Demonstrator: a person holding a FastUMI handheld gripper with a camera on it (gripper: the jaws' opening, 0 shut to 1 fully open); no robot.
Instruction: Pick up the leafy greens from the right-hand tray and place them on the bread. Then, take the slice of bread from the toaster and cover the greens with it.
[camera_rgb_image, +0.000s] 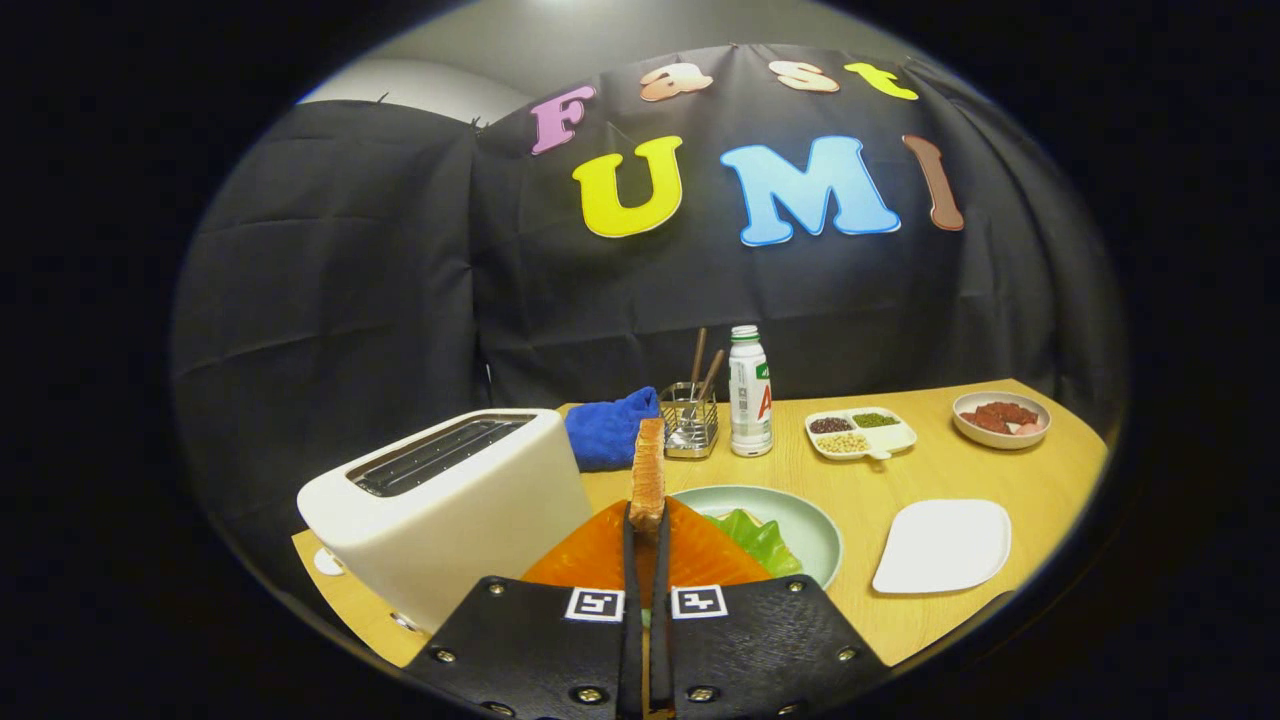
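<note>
Bread slice (648, 470) stands upright, clenched in the claw (647, 520); greens (755, 538) lie in the plate (815, 520).

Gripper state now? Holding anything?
Gripper: shut on the bread slice, held upright on edge between both fingers, above the pale green plate with the leafy greens.

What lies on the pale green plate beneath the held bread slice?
A leafy green lies on the plate; the orange piece and fingers hide anything under it.
</note>
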